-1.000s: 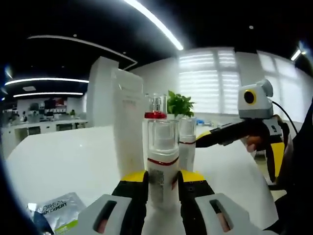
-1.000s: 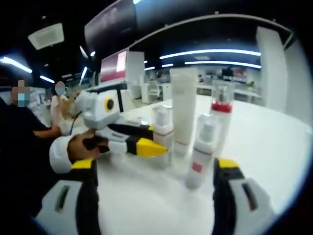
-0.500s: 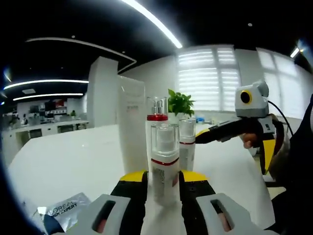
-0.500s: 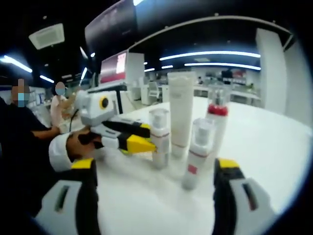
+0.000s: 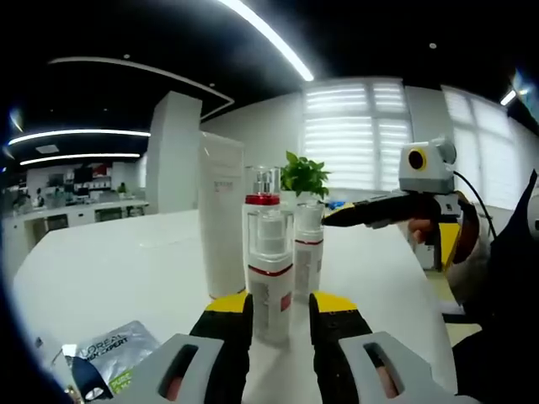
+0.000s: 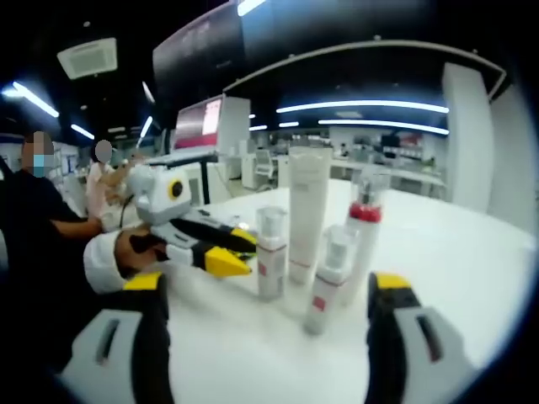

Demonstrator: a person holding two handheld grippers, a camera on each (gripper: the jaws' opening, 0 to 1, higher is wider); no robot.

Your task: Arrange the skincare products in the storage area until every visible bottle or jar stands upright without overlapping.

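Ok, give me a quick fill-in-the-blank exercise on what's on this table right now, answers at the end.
1. The tallest product is the white ____ behind the bottles.
2. The clear-capped bottle stands between the left gripper's yellow-tipped ____.
3. The right gripper is ____, holding nothing.
4. The pump bottle has a ____ collar.

Answers: tube; jaws; open; red

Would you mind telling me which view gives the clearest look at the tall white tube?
The right gripper view: the tall white tube stands upright and unobstructed, from cap to base, behind the smaller bottles. In the left gripper view, the tube is partly hidden on its right edge by the red-banded pump bottle.
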